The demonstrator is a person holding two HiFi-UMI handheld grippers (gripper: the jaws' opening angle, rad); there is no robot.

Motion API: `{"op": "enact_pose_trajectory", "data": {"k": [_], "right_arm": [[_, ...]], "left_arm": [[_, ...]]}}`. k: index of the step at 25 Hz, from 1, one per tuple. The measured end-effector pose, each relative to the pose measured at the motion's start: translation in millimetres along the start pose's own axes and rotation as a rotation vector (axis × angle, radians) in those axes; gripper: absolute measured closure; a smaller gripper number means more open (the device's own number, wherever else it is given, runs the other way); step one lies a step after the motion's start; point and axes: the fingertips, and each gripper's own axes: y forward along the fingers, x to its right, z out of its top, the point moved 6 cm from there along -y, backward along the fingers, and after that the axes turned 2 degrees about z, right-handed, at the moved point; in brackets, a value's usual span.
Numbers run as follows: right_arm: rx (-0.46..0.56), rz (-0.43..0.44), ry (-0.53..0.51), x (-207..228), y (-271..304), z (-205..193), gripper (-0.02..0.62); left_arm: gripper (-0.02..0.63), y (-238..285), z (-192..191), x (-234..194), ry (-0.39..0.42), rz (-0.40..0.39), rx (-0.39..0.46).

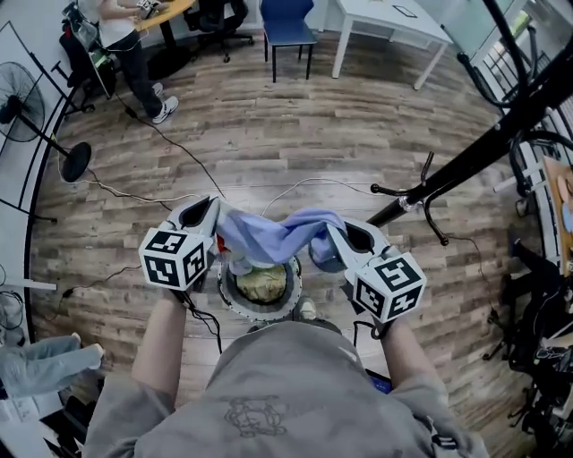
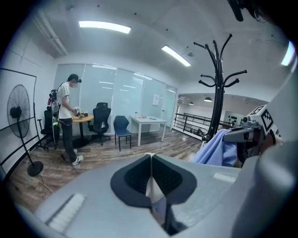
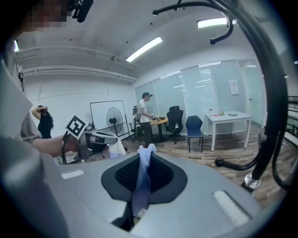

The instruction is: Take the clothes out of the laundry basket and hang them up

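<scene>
A light blue garment [image 1: 277,237] hangs stretched between my two grippers above the laundry basket [image 1: 261,288], which holds a yellowish cloth. My left gripper [image 1: 211,215] is shut on the garment's left edge; a pale fold of the garment [image 2: 152,189] shows pinched between its jaws. My right gripper [image 1: 338,234] is shut on the other end, and a blue strip of the garment [image 3: 142,179] runs through its jaws. The black coat stand [image 1: 483,143] leans in from the right, its hooks [image 1: 421,201] just right of my right gripper.
A standing fan [image 1: 27,116] is at the left, with cables trailing across the wood floor. A person [image 1: 130,49] stands at a desk at the far left back. A blue chair [image 1: 288,31] and white table [image 1: 389,22] are at the back. Equipment crowds the right edge.
</scene>
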Motion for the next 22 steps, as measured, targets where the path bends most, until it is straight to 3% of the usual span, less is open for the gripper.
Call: {"op": "enact_pose_trajectory", "data": {"k": [4,11,17,22], "right_arm": [[0.106,-0.105,-0.007,34,-19,42,0.561],[0.273,-0.268,0.041,75,-61,84,0.561],[0.332,-0.432,0.081,108,-101,78,0.561],[0.352,-0.492,0.102,120,-141,66,0.561]], "left_arm": [[0.601,38,71,8,0.095,-0.050,0.083],[0.601,127,180,38,0.157,-0.128,0.158],[0.601,181,238,118,0.272,-0.271,0.182],[0.601,196,266,180,0.329,-0.370,0.213]]}}
